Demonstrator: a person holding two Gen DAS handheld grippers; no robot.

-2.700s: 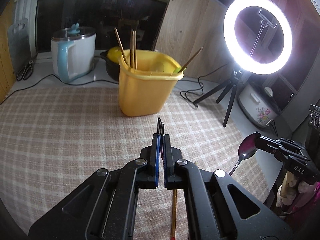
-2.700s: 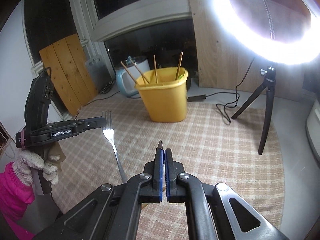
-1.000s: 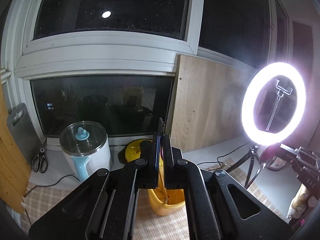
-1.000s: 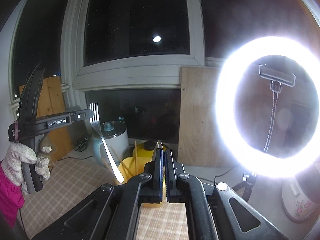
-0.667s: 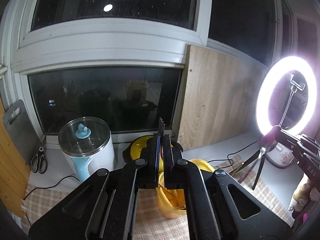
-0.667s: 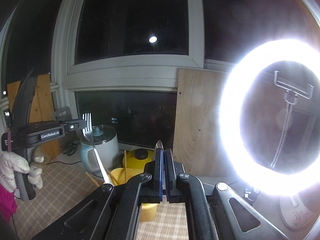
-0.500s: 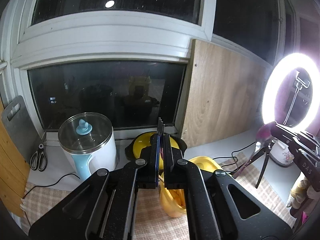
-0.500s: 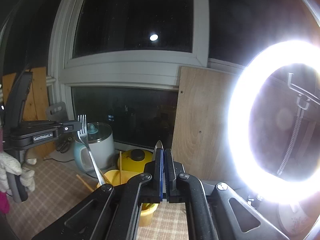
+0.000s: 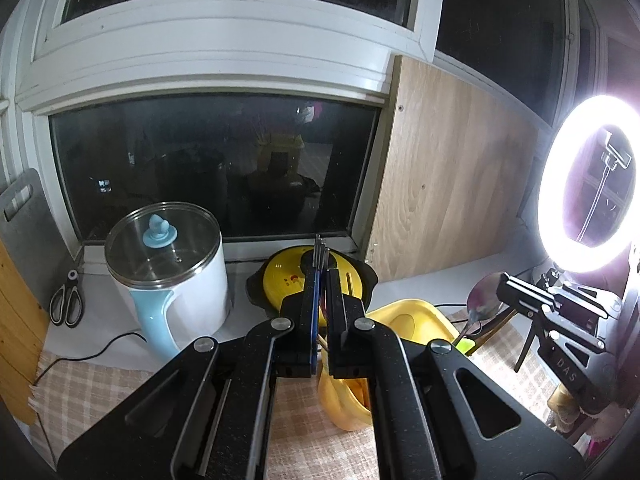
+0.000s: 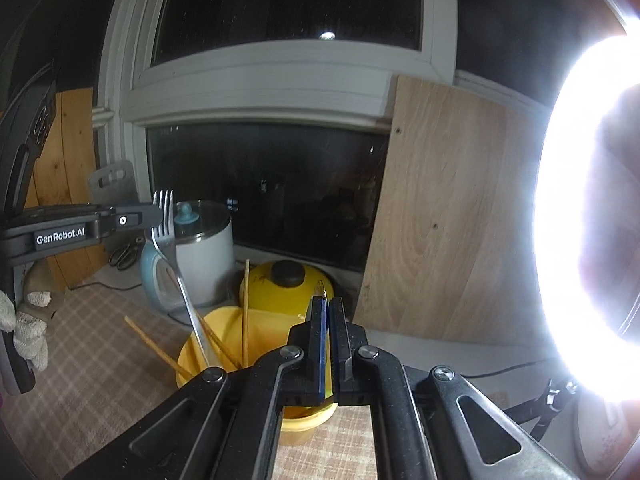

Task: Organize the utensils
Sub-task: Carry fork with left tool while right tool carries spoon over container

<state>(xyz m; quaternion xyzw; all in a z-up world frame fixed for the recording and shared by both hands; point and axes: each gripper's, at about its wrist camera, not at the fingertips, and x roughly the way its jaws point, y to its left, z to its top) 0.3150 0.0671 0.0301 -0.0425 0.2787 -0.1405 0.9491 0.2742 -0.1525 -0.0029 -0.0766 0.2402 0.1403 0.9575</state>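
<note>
Glossy metal fork, yellow plastic bin

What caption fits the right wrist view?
Left hand-held gripper lowers a fork, handle first, into the yellow utensil holder.

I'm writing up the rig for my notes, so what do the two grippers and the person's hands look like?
Both grippers are matte black plastic with silver screws and blue pads on the fingers. The left gripper bears white "GenRobot.AI" lettering; the right gripper shows raised "DAS" letters. A hand wears a white knit glove; a bit of pink sleeve shows. No cables are visible on either.
</note>
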